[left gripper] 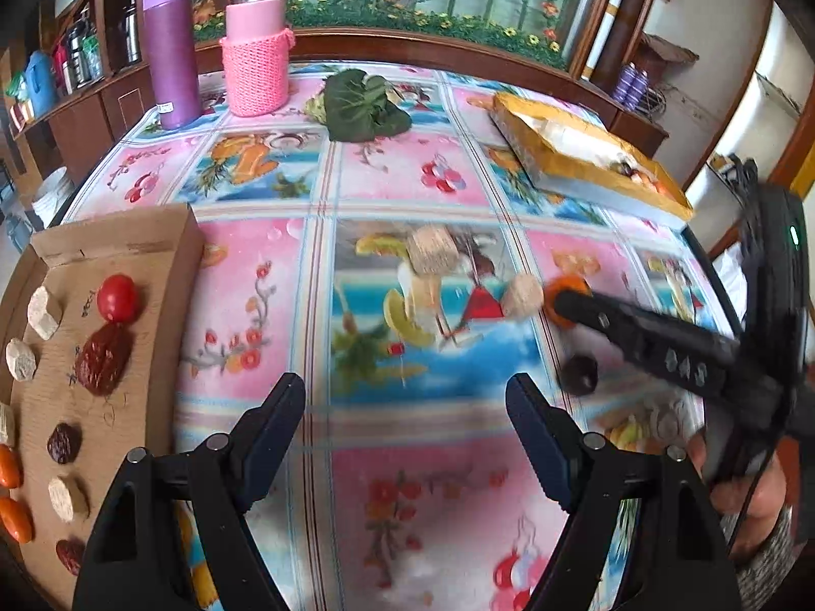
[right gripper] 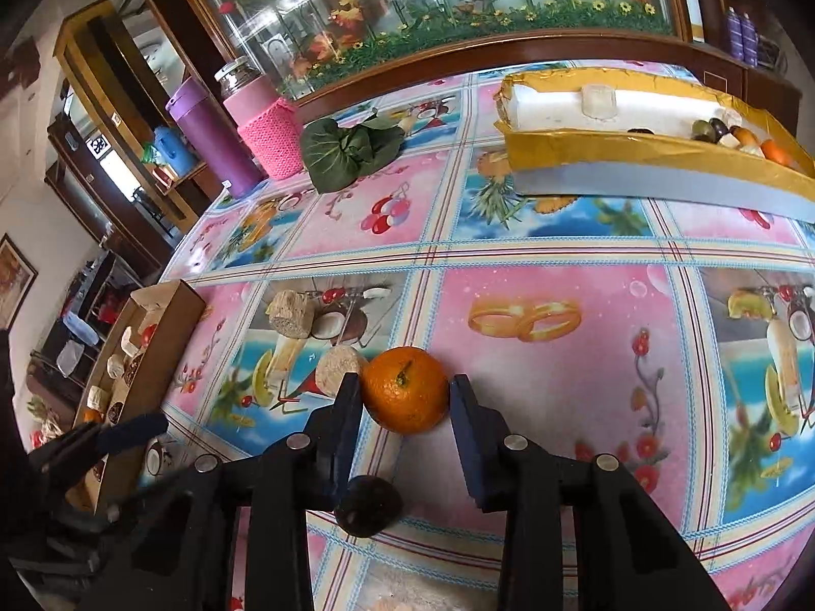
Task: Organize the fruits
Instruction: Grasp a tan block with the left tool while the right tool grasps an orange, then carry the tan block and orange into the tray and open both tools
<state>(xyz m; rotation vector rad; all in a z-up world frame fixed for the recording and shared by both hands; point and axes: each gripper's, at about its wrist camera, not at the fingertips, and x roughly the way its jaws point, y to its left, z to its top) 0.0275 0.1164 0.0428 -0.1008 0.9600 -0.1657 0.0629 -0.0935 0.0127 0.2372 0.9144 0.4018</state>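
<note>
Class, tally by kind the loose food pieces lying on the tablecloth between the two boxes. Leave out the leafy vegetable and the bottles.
Orange: 1
Tan cake-like pieces: 2
Dark round fruit: 1
Total: 4

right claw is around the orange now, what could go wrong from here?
1. The orange is round and sits at the very tips of the right claw; it may squirt forward.
2. The beige puck touches the orange's left side and could get knocked.
3. The dark fruit under the claw may be nudged away.
</note>
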